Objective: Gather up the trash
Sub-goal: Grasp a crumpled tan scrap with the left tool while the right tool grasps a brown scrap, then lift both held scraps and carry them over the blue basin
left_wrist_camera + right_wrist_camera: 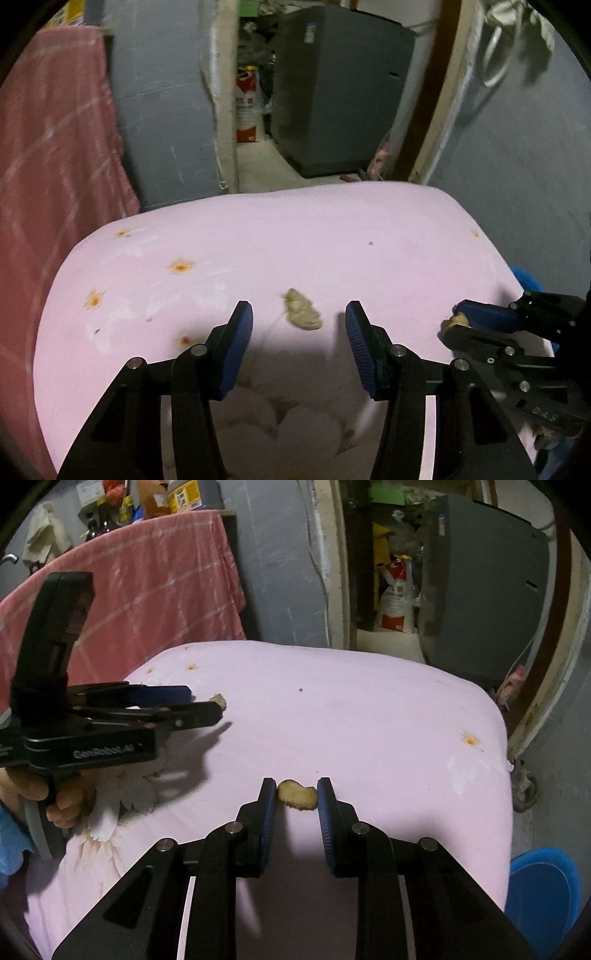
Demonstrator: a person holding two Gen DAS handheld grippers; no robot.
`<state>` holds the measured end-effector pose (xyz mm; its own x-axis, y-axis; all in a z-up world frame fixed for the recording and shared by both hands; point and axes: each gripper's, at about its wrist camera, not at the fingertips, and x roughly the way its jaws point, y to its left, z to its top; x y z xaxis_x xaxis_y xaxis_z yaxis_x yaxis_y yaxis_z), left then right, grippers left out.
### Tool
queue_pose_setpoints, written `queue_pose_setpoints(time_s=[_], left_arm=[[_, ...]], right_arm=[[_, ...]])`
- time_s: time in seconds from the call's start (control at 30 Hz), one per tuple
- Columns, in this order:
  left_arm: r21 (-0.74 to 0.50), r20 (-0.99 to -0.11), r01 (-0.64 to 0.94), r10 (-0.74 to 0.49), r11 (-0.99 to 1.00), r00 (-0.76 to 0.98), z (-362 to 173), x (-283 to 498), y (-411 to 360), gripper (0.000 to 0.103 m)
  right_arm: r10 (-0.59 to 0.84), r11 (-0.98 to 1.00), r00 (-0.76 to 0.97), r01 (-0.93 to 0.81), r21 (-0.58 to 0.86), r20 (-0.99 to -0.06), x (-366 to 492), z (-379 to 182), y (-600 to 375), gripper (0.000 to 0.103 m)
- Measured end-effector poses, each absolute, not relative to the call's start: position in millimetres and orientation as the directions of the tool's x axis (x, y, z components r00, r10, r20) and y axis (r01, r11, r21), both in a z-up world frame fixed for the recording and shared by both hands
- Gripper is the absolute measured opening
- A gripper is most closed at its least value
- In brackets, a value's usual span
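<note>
A pink cloth-covered table (332, 236) holds trash. A crumpled beige scrap (303, 310) lies just ahead of my open left gripper (299, 328), between its fingertips and a little beyond them. In the right wrist view the same scrap (220, 700) peeks out past the left gripper (207, 709). My right gripper (297, 794) is shut on a tan peel piece (297, 794), held between its blue pads just above the cloth. The right gripper also shows in the left wrist view (456, 323) with the peel piece (457, 320) at its tip.
A blue bin (543, 890) stands on the floor off the table's right edge. A pink towel (55, 166) hangs at the left. A grey appliance (340, 92) and a sack (246, 107) stand beyond the doorway. Orange flower prints dot the cloth.
</note>
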<state>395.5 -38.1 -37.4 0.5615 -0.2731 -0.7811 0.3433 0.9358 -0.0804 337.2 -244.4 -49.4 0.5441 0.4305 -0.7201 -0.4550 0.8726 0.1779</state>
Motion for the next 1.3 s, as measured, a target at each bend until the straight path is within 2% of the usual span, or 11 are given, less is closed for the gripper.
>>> queue_pose_setpoints(time_s=[0.07, 0.2, 0.3, 0.33, 0.6, 0.9, 1.17, 1.3], left_arm=[[-0.069, -0.793, 0.354, -0.267, 0.932, 0.547, -41.2, 396.7, -44.0, 0.037], [-0.037, -0.804, 0.362, -0.243, 0.931, 0.543, -44.2, 394.2, -52.9, 0.034], [-0.037, -0.804, 0.359, -0.241, 0.933, 0.543, -43.7, 391.0, -54.2, 0.023], [-0.036, -0.805, 0.356, -0.238, 0.934, 0.544, -45.7, 391.4, -53.9, 0.016], [-0.066, -0.794, 0.359, -0.267, 0.931, 0.546, -42.5, 385.9, -54.8, 0.016], [-0.111, -0.648, 0.355, -0.339, 0.928, 0.682, -14.3, 334.1, -61.7, 0.016], [-0.152, -0.512, 0.366, -0.390, 0.918, 0.766, 9.0, 285.6, -74.7, 0.016], [-0.173, -0.430, 0.382, -0.418, 0.908, 0.800, 25.8, 264.9, -88.8, 0.016]], right_arm=[[0.432, 0.873, 0.548, -0.452, 0.181, -0.716, 337.6, -49.3, -244.2, 0.020], [0.441, 0.872, 0.549, -0.450, 0.194, -0.710, 338.1, -49.4, -245.8, 0.020], [0.443, 0.872, 0.550, -0.447, 0.199, -0.708, 338.3, -49.7, -245.2, 0.020], [0.443, 0.873, 0.552, -0.445, 0.200, -0.707, 337.9, -49.5, -245.1, 0.020], [0.443, 0.878, 0.590, -0.439, 0.193, -0.675, 329.1, -46.1, -251.1, 0.020], [0.433, 0.886, 0.715, -0.449, 0.115, -0.548, 292.2, -30.4, -260.4, 0.020], [0.377, 0.914, 0.844, -0.404, 0.009, -0.383, 251.1, 5.8, -279.8, 0.020], [0.347, 0.931, 0.890, -0.364, -0.001, -0.296, 229.9, 24.3, -296.6, 0.020]])
